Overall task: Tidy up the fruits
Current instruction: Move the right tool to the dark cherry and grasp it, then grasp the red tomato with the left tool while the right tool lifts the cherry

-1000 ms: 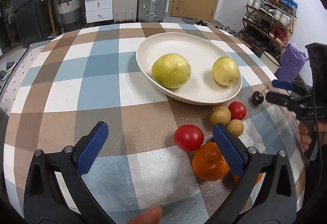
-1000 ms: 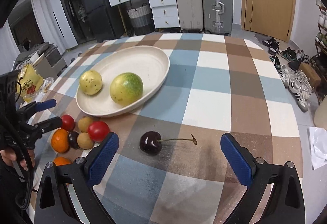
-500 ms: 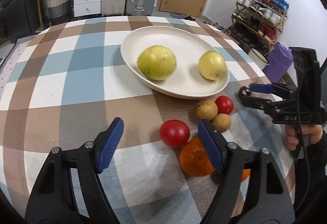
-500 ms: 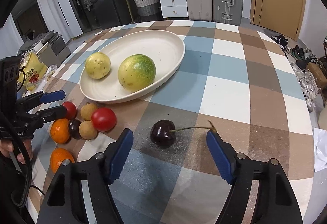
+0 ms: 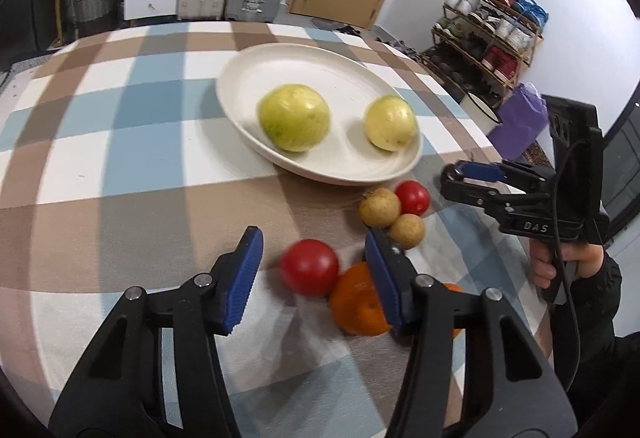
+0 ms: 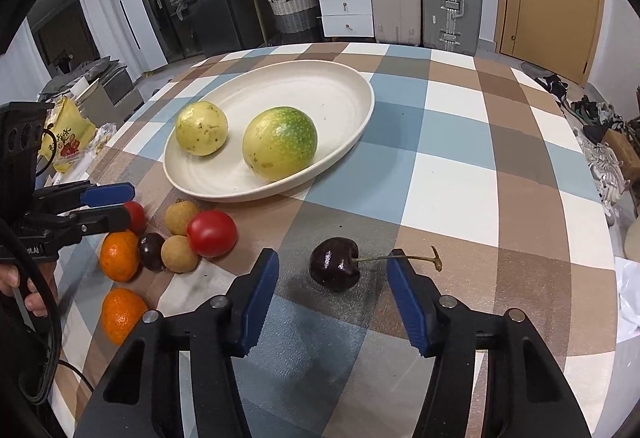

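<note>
Near the table's (image 6: 460, 126) front edge, cherry (image 6: 335, 264) lies between right gripper's (image 6: 333, 292) open fingers, stem pointing right. Left gripper (image 5: 314, 278), also open, straddles a tomato (image 5: 309, 266) by the plate (image 5: 248, 70).

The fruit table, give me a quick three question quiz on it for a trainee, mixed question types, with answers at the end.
1. True or false: the plate holds three fruits.
2. Which fruit sits between the fingers of the right gripper? A) an orange B) the stemmed cherry C) a longan
3. Fill in: the left gripper is closing around the red ______.

Key
1. False. Only two yellow-green fruits lie in it, the larger and the smaller.
2. B. The jaws are open on either side of it, not touching yet.
3. Tomato.
</note>
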A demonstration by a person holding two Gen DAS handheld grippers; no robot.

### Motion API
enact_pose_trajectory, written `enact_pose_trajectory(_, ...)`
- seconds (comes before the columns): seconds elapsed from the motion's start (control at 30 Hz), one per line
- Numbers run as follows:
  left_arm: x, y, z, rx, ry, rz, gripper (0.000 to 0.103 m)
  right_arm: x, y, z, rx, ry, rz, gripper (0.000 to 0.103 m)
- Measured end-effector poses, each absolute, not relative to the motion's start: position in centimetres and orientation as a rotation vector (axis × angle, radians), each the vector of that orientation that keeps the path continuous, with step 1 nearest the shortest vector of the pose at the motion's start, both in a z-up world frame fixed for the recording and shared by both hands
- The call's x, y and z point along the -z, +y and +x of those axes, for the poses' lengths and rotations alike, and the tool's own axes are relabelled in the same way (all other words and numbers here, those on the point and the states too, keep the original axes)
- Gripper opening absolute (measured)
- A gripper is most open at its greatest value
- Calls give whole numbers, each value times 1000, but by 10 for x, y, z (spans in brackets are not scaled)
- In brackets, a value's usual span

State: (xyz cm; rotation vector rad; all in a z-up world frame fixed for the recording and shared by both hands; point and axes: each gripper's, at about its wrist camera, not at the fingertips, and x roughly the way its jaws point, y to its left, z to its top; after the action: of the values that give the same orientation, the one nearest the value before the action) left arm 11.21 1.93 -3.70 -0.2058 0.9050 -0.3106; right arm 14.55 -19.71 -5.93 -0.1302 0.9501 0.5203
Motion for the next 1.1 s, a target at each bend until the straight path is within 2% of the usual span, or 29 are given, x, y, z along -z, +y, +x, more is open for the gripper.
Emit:
enact_pose_trajectory(0.3,41,26,112,290,935,-199,51,61,-195,144,-529,952,-139,57)
enact_pose_trajectory(0.53,42,24,112,358,944,-236,28,62,-192,143,-525,938,-154,45)
enact_pose_trajectory(0.57,42,23,112,358,944,-236,28,62,-192,143,-525,937,-155,44)
enact_pose_trajectory(0.77,43,25,113,361,945,-252,27,61,-191,142,-531,925,-166,26)
enact_pose_trajectory(1.1,37,34,111,336,902,-282,27,53,-191,138,-561,887,-147,25)
